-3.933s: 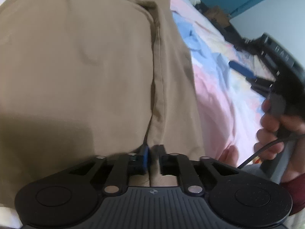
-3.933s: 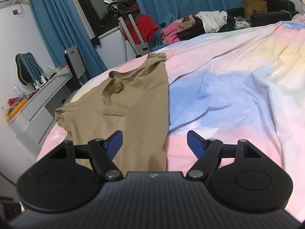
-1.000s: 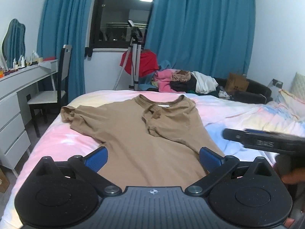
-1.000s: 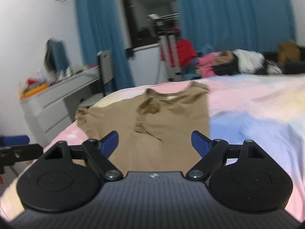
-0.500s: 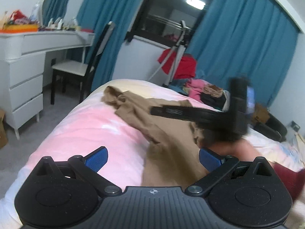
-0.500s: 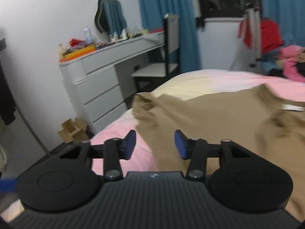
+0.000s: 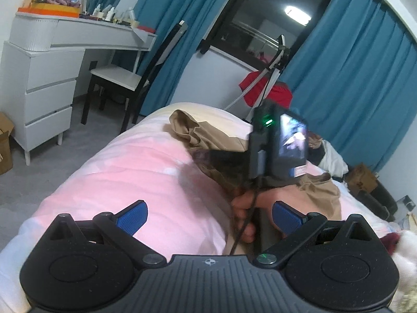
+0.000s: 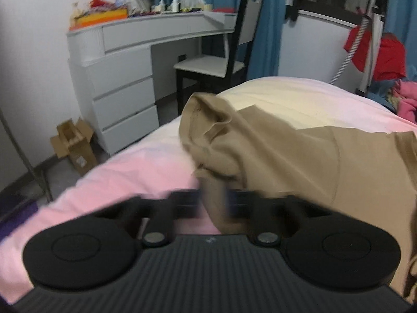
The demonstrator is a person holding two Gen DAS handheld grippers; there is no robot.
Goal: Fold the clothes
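Note:
A tan T-shirt lies on the pink bedsheet, its left sleeve bunched up near the bed's corner. My right gripper is blurred and shut on a fold of the shirt's side just below that sleeve. In the left wrist view the right gripper's body and the hand holding it sit over the shirt. My left gripper hangs open above the pink sheet, with nothing between its blue pads.
A white dresser and a black chair stand left of the bed, with a cardboard box on the floor. Blue curtains, a red garment on a stand and a pile of clothes lie beyond the bed.
My right gripper swung left to the shirt's sleeve side and shut on the fabric. My left gripper, shut on the shirt earlier, has let go and now stays open, turned left.

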